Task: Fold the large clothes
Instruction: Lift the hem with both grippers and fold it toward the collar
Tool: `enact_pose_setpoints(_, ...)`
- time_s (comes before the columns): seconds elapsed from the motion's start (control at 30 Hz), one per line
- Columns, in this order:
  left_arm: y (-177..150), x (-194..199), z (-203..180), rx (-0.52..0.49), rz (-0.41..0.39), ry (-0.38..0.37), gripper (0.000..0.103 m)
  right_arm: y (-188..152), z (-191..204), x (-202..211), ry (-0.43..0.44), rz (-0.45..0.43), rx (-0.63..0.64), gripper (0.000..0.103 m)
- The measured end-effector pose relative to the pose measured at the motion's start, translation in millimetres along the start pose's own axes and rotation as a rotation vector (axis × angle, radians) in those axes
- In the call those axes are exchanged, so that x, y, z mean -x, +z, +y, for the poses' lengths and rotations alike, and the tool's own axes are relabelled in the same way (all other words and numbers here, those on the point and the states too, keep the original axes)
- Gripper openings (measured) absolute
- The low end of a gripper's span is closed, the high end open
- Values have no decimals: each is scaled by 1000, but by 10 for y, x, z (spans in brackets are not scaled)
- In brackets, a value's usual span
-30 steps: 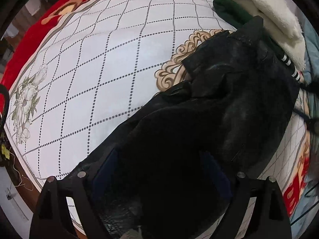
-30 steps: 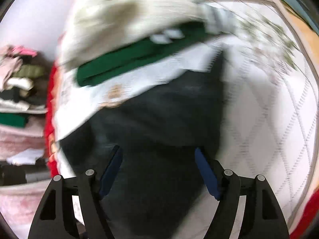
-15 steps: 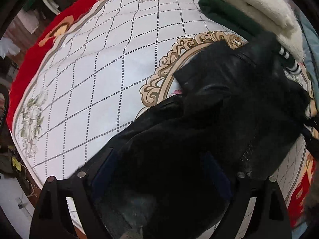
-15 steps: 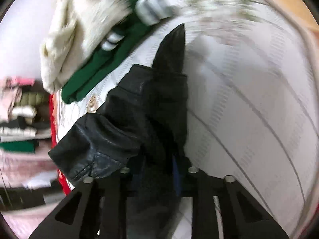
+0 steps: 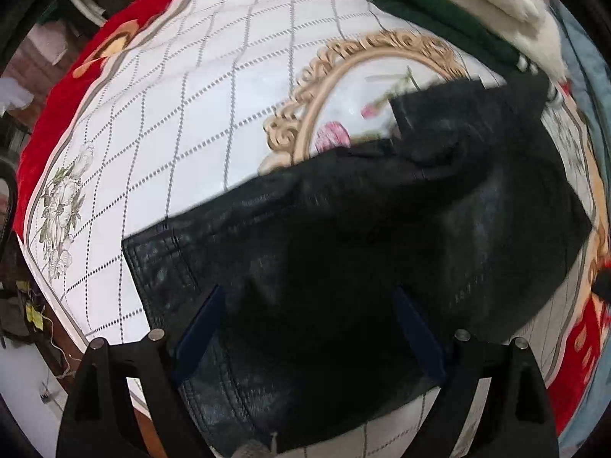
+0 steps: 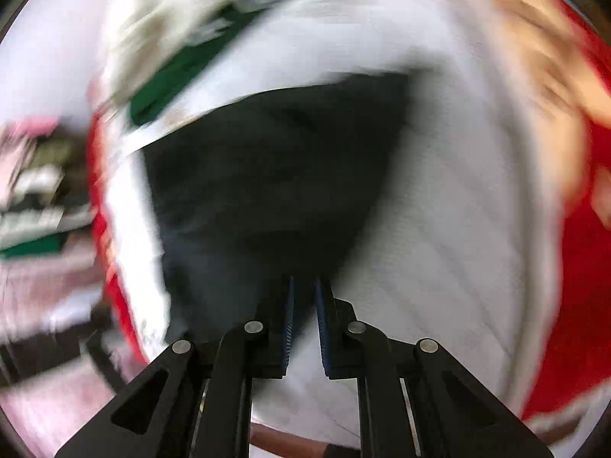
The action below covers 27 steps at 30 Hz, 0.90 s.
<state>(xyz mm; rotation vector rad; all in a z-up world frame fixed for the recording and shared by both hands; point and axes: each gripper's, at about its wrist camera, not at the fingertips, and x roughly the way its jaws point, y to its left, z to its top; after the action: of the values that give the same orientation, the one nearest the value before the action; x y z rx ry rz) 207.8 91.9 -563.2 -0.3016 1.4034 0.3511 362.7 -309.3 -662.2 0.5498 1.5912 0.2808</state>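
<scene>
A black leather jacket (image 5: 362, 236) lies on a white quilted bedspread (image 5: 183, 114). In the left wrist view it spreads from the middle to the right, its hem under the fingers. My left gripper (image 5: 309, 324) is open, its blue pads wide apart over the jacket's near edge. In the blurred right wrist view my right gripper (image 6: 304, 305) is shut on a corner of the jacket (image 6: 267, 183), with dark cloth between its pads.
A folded green and cream garment pile (image 5: 458, 4) lies at the bed's far right; it also shows in the right wrist view (image 6: 179, 57). The bedspread has a red border (image 5: 61, 99). Stacked clothes (image 6: 34, 198) sit off the bed at left.
The right gripper closed on the jacket and is pulling it, moving fast. The jacket has shifted and spread to the right, uncovering the gold oval pattern. The left gripper stayed open.
</scene>
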Motion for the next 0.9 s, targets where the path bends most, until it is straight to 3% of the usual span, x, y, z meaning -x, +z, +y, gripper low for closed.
enact_pose_setpoints(0.07,125,-10,28,38,-25,4,90,211,429,-285,37,37,106,13)
enact_pose_setpoints(0.17,394,-94,44,89,-61,22,90,524,973,-830,24,58,207,13)
enact_pose_setpoints(0.3,603,-410,64,119,-30,35,90,830,1253,-1558,-167,59,267,13)
enact_pose_setpoints(0.37,682,-574,68,122,-2,37,92,888,1247,-1551,-170,68,233,13)
enact_pose_setpoints(0.43,721,-669,83,124,27,32,96,898,1207,-1388,-113,103,227,13)
enact_pose_setpoints(0.47,721,-657,93,126,27,24,96,889,1152,-1273,-62,105,213,13)
enact_pose_setpoints(0.53,689,-578,113,132,13,11,96,836,906,-837,8,45,171,41)
enact_pose_setpoints(0.57,652,-517,125,138,8,4,96,789,757,-594,16,-14,163,77)
enact_pose_setpoints(0.6,620,-470,132,143,5,-2,96,735,590,-364,14,-76,151,94)
enact_pose_setpoints(0.7,505,-332,136,153,-5,-19,96,609,-59,101,-70,-203,35,94)
enact_pose_setpoints(0.77,444,-262,102,152,-9,-19,96,624,-517,137,-83,-207,-90,94)
enact_pose_setpoints(0.83,377,-209,56,152,-2,-33,96,685,-911,-56,-13,-181,-222,94)
enact_pose_setpoints(0.9,353,-178,-30,132,-3,-30,96,773,-1139,-262,81,-170,-273,89)
